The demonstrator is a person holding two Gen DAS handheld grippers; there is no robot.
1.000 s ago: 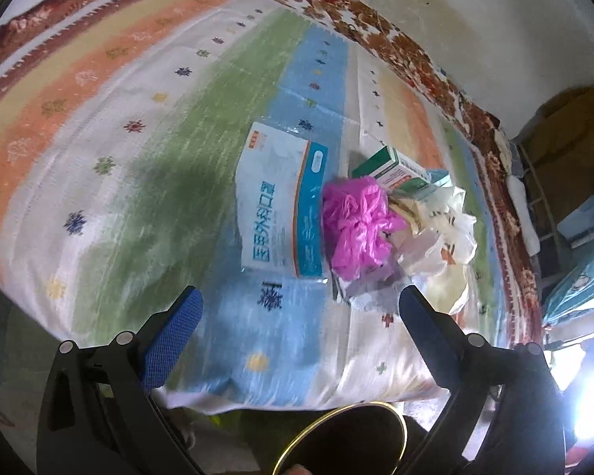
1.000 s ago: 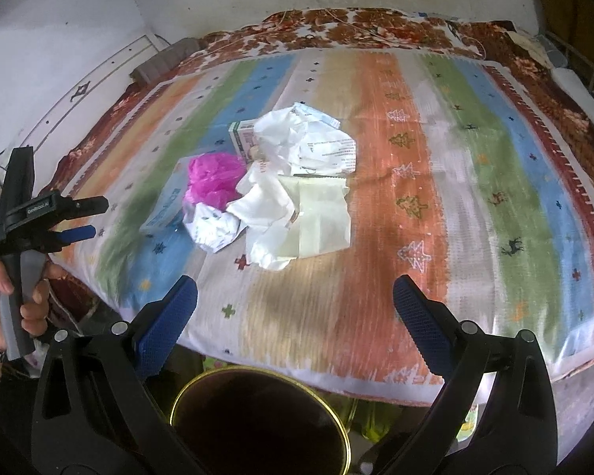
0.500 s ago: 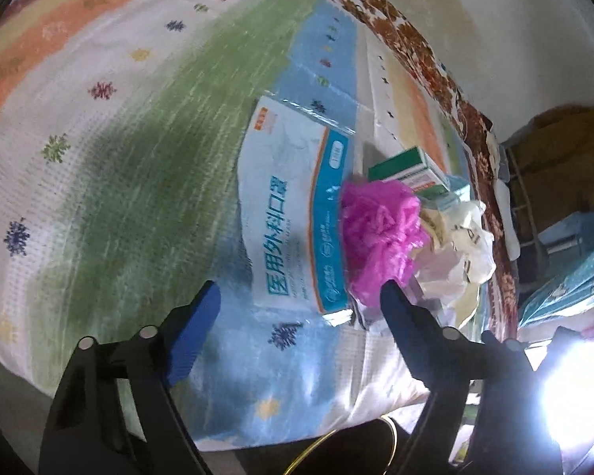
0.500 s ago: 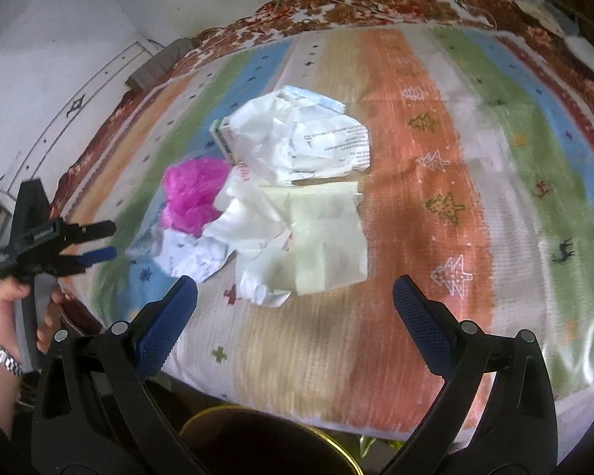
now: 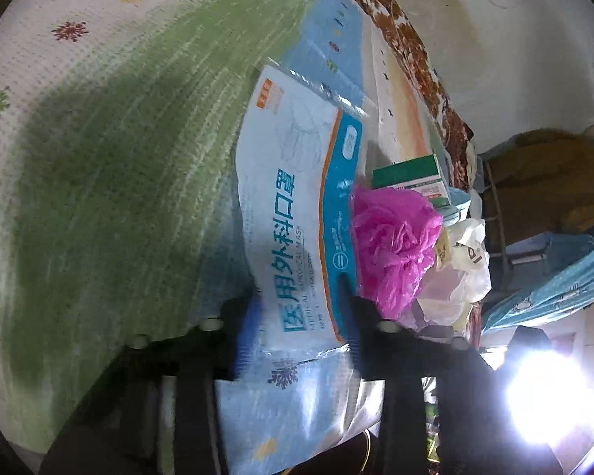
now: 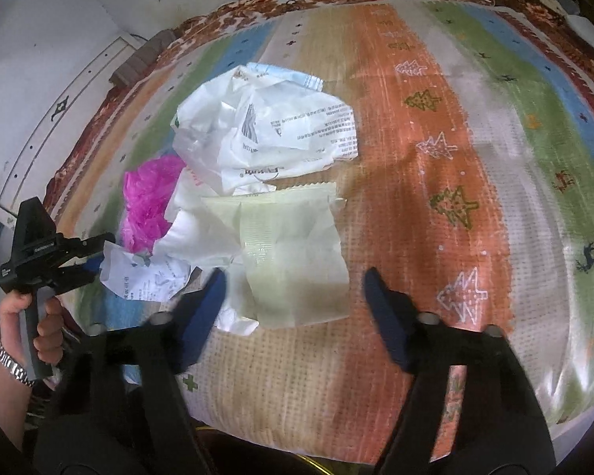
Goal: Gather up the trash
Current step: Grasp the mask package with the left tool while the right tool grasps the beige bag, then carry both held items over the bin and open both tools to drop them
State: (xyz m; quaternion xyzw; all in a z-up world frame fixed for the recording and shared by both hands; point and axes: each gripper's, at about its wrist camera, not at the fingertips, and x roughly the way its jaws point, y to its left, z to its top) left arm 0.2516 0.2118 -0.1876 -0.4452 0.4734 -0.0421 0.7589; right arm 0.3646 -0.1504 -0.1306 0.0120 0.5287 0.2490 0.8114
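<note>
Both closing jaws (blue-padded) straddle mask packet [image 5: 297, 213].

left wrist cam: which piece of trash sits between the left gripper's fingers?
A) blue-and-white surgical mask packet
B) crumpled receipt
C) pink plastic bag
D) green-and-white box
A. The near end of the mask packet lies between the fingers of the left gripper, whose jaws are closing; the pink plastic bag and the green-and-white box lie beyond them, to the right.

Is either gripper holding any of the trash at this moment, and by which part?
Neither yet. The left gripper is closing around the mask packet's near end; the right gripper is closing around the pale wrapper's near edge.
</note>
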